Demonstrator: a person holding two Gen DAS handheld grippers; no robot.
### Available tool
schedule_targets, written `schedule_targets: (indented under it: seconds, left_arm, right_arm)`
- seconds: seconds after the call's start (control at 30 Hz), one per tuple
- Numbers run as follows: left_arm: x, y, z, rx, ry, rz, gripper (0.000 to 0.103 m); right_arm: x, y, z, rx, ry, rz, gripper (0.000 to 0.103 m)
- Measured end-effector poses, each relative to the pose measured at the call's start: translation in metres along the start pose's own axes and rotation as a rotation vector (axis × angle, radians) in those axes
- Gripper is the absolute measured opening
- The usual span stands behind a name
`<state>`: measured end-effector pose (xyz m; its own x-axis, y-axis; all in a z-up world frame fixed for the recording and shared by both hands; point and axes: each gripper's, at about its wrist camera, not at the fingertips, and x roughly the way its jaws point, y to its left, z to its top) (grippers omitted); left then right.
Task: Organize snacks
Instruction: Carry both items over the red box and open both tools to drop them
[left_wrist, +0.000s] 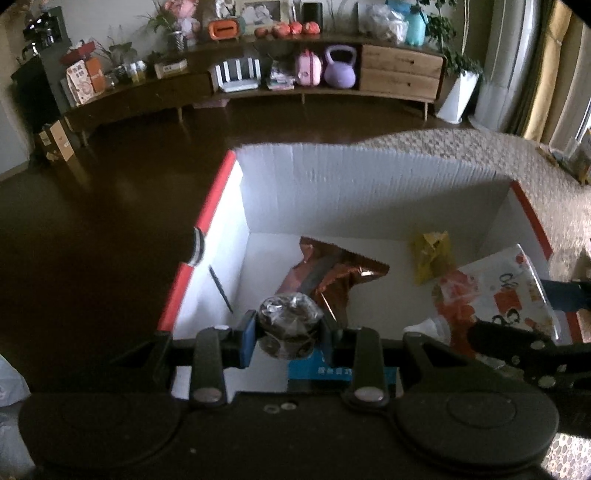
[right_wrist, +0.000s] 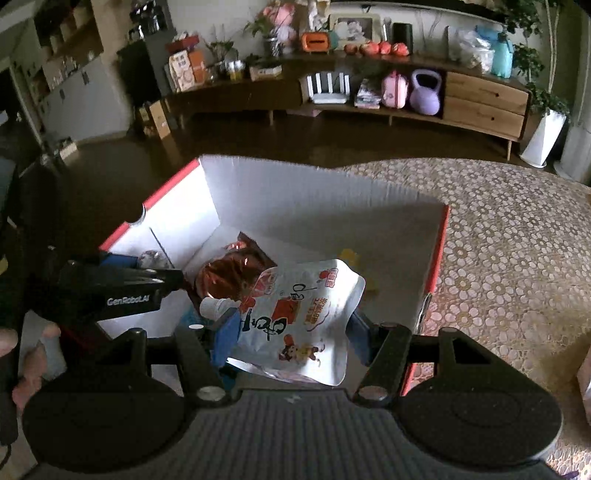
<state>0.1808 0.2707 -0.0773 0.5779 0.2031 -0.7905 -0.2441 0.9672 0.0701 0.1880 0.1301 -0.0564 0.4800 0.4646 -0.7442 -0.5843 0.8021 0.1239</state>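
Gripping a wrapped snack (left_wrist: 290, 328), seemingly, left tool (left_wrist: 288, 338).

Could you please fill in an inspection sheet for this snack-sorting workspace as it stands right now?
Surface: patterned rug on dark floor.
Job's things: white box holds copper bag and yellow packet.
Clutter: blue packet at the box's near edge.
Grippers: left gripper shut on clear-wrapped snack; right gripper shut on white pouch, both over the box.
Cables: nothing seen.
Surroundings: low wooden sideboard, purple kettlebell.
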Motion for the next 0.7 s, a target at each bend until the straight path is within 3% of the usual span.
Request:
schedule_targets:
  seconds: [0.47,0.7]
  left_arm:
    - [0.014,-0.012,-0.013,0.047,0.070,0.013,0.033]
    - [0.005,-0.011,-0.015,0.036,0.058,0.028,0.044]
  right_arm:
    - [0.009,0.009,-0.004,-0.054,0.028,-0.027,0.062]
    - [0.001,0.005,-0.009,-0.050,0.024,-0.041,0.064]
